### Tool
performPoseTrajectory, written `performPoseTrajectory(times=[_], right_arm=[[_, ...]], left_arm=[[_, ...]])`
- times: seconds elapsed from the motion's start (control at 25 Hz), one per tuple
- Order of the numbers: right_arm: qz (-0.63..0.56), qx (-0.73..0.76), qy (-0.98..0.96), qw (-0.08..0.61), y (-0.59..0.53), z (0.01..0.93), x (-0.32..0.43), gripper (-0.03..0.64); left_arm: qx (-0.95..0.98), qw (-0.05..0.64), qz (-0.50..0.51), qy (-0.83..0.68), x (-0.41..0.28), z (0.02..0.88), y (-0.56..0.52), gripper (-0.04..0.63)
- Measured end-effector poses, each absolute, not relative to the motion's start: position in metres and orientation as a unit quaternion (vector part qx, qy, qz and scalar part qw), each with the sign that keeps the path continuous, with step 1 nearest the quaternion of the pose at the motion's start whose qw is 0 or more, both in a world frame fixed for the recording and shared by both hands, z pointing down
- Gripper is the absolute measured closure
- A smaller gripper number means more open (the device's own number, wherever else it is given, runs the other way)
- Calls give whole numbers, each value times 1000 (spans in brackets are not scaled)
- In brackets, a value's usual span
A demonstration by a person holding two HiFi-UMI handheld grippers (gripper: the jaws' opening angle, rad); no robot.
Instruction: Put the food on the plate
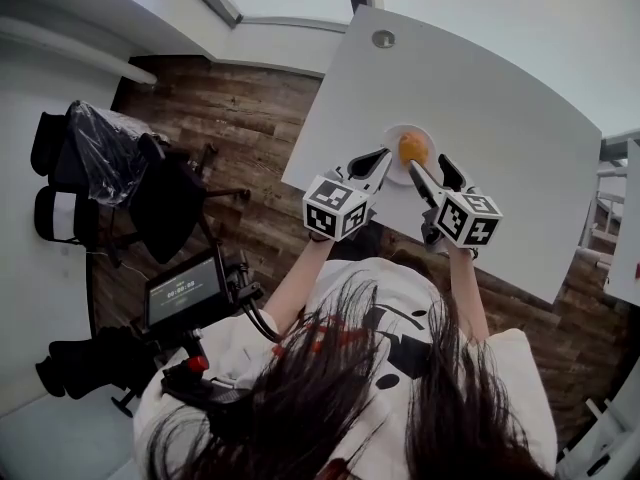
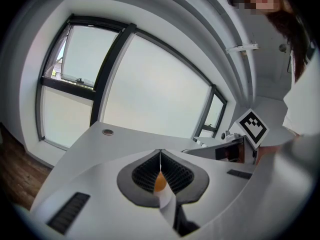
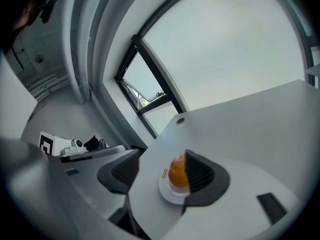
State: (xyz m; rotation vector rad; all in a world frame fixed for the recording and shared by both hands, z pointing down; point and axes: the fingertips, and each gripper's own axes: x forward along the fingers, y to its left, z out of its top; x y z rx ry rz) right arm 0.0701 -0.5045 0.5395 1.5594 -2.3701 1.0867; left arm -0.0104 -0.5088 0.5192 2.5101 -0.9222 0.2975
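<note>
Dark hair (image 1: 330, 388) fills the bottom of the head view, above a white top with black print. Beyond it both hands reach out over the near edge of a white table (image 1: 500, 108). The food (image 1: 412, 148) is a smooth, glossy orange dome, rounded on top, and it sits in the middle of a small round white plate (image 1: 392, 138) on the table, close to that edge. The left gripper (image 2: 160, 153) has its ribbed pads pressed together at the tips with nothing between them; the food shows only through the slit lower down. The right gripper (image 3: 161, 159) stands wide apart and grips nothing, with the plate and food on the table just beyond its jaws. A small yellowish sticker (image 3: 163, 173) on the plate's rim is too small to read, as are the digits on a dark screen (image 1: 185, 290) at the lower left. The table has a round grommet (image 1: 383, 39) at its far side. It stands on a wood-plank floor (image 1: 220, 118), black chairs (image 1: 150, 183) are off to the left, and large dark-framed windows (image 2: 150, 94) lie behind.
</note>
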Motion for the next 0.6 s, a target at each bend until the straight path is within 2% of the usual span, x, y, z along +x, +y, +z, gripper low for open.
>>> performPoseTrajectory(times=[0.04,0.16,0.24,0.6], right_arm=[[355,515,-779,45,-499,535,72,361],[354,512,-782,24,-469,521,82,370],[350,510,-785,17,-446,514,88,447],[344,474,-811,2,-364,498,99,453]], left_arm=[[910,223,106,-334,-7,517,-503,589],[913,214,104,-332,9,510,-471,589],[914,209,100,-334,18,505,-449,589],[906,220,80,-353,46,501,-359,589]])
